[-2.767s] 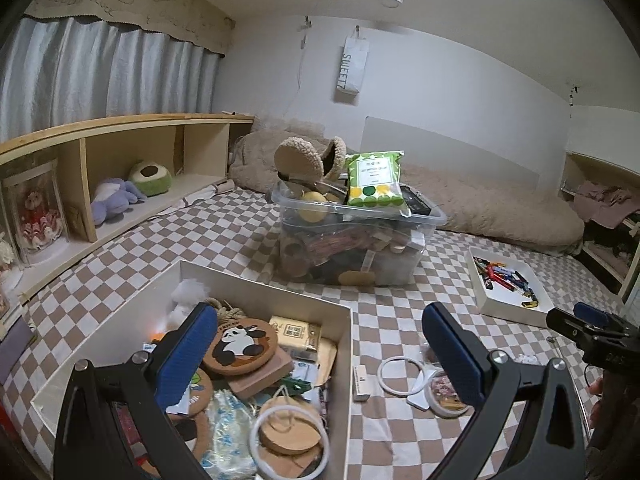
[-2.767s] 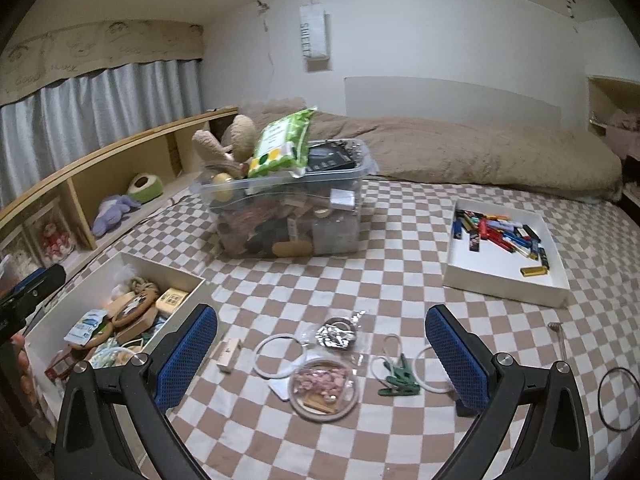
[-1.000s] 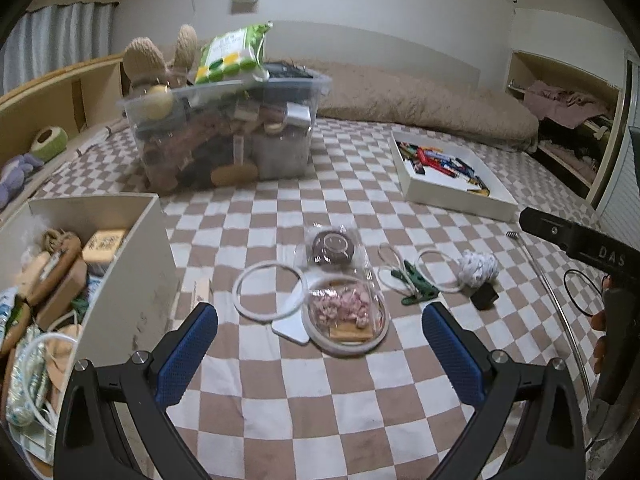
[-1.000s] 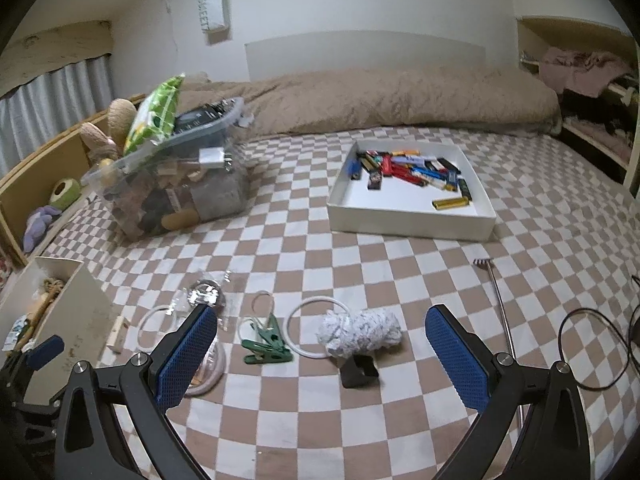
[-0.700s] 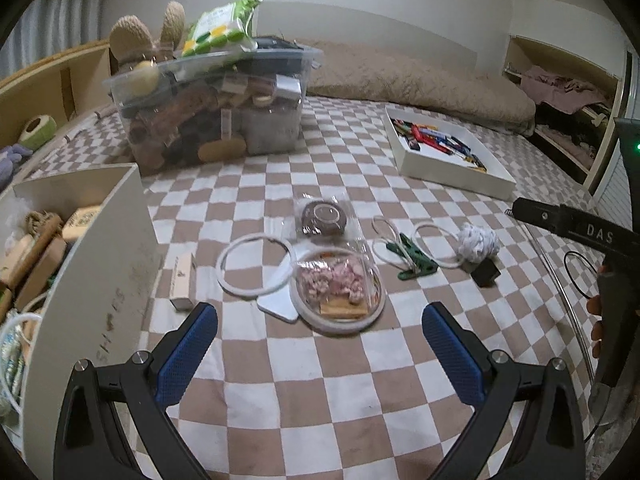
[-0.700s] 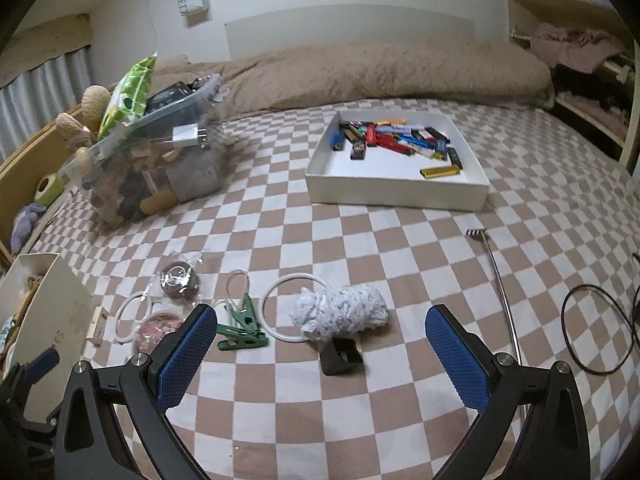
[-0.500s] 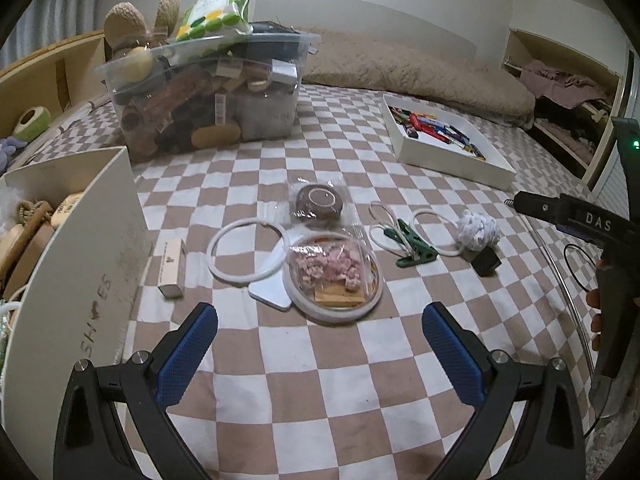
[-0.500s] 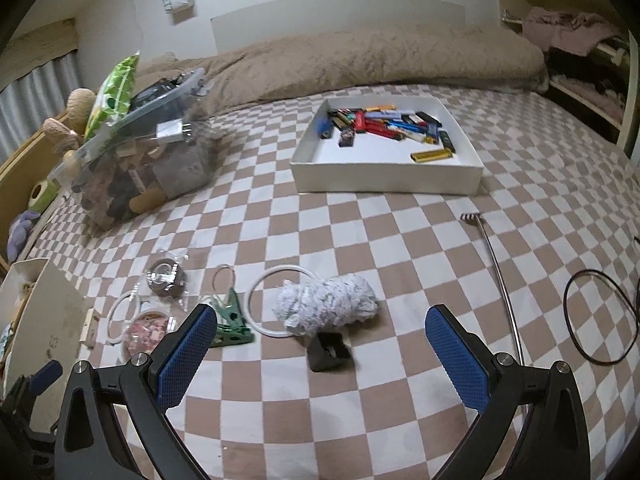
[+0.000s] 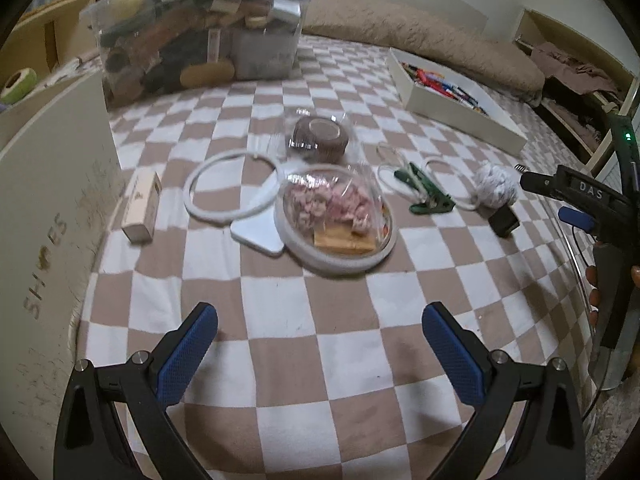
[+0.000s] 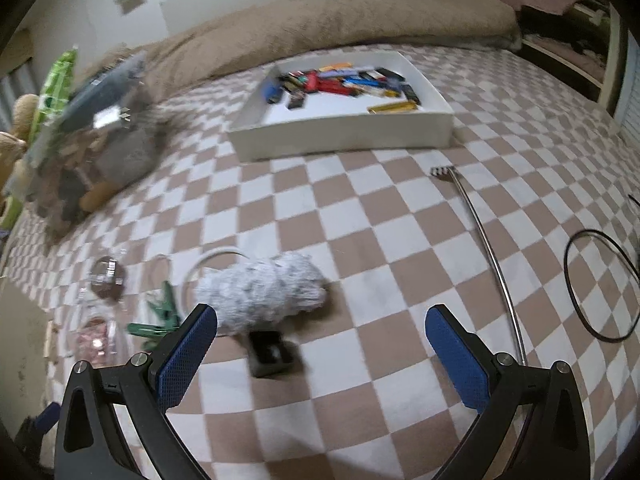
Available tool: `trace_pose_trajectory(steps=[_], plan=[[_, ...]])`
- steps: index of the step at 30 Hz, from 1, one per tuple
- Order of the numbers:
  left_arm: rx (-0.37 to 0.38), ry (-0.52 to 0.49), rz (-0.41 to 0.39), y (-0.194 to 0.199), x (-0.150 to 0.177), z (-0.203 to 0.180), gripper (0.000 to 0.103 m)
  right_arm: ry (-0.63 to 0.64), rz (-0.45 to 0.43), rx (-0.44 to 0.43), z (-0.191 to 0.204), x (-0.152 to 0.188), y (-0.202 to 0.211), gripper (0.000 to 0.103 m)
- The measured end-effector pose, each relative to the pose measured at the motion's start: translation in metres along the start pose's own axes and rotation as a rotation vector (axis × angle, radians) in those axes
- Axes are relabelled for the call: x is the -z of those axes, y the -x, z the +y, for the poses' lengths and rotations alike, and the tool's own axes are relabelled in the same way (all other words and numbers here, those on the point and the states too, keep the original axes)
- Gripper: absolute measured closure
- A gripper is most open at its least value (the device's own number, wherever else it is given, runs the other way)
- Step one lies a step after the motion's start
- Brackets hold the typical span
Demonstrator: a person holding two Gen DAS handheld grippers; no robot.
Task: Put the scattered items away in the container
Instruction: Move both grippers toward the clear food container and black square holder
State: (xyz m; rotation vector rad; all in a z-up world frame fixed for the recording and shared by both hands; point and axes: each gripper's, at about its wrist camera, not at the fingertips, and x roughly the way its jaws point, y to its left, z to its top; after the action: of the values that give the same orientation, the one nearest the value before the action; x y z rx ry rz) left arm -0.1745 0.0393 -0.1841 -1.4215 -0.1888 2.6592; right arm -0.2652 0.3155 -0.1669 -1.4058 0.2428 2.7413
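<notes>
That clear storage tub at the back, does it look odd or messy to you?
Yes. The clear tub is heaped above its rim, with a green packet and a plush toy riding on top. Loose bits also lie scattered on the checkered cover: a white ring, a green clip.

Glossy plastic dome (image 9: 335, 216) (clear), checkered cloth (image 9: 304, 320)

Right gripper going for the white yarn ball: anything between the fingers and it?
Nothing visible lies between the open right gripper and the white yarn ball, which sits just ahead, toward its left finger. A small black box rests against the ball's near side, and a white ring lies partly under it, so a low grab may catch either.
</notes>
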Motion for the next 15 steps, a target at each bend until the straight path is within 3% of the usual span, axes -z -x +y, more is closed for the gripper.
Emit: trace_pose_trajectory(steps=[12,15], plan=[[-0.017,0.01,0.03,-0.014,0.012,0.008,0.0,0.153,0.015,-0.029,0.022,0.017,-0.016,0.0],[-0.042,-0.038,0.037,-0.016,0.015,0.004,0.0,0.202,-0.001,0.001,0.03,0.021,-0.019,0.0]])
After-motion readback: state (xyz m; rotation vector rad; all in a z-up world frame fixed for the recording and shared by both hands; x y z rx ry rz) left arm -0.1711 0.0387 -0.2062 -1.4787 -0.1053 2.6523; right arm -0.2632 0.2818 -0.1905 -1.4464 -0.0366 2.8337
